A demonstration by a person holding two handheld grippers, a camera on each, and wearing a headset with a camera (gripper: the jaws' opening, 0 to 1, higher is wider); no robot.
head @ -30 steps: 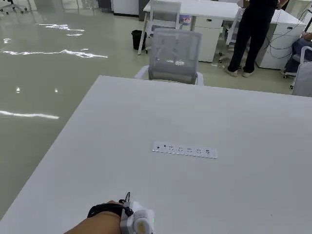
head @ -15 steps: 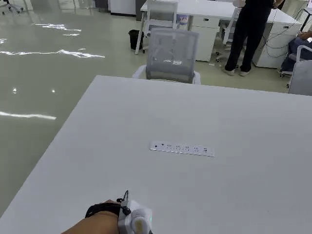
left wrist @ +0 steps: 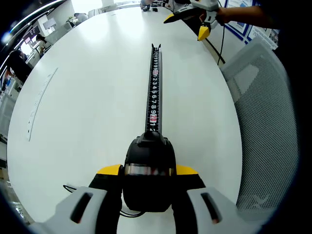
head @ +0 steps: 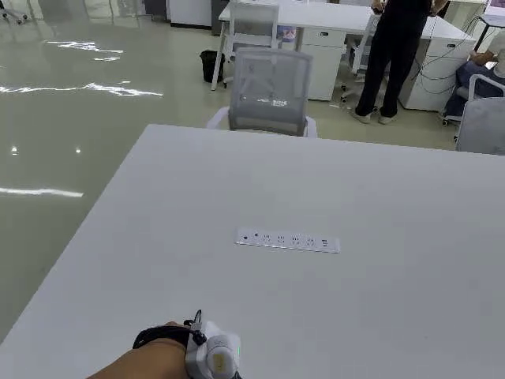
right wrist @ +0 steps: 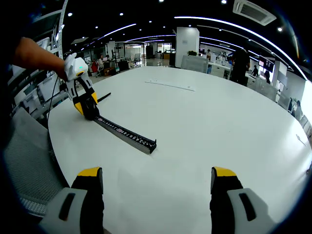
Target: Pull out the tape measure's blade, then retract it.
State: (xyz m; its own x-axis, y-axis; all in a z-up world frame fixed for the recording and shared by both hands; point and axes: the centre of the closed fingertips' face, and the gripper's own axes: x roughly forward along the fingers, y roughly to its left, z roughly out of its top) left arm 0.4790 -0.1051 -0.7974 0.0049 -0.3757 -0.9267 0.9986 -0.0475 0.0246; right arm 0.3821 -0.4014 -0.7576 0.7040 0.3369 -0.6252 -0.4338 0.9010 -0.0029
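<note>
Left hand-held gripper (left wrist: pixel 148 170) clamps tape measure (left wrist: pixel 148 158), blade (left wrist: pixel 154 87) stretched forward on table (left wrist: pixel 87 97)

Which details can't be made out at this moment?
- Left gripper view: the tape measure case hides where the left gripper grips it.
- Head view: that gripper is cut by the bottom edge, jaws outside the frame.
- Right gripper view: numbers on the blade are too small.

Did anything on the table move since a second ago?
No, nothing visibly moved. Only the head camera shifted a little, so the whole picture slid. A gripper stays at the near edge of the table, and the power strip lies in the same spot.
</note>
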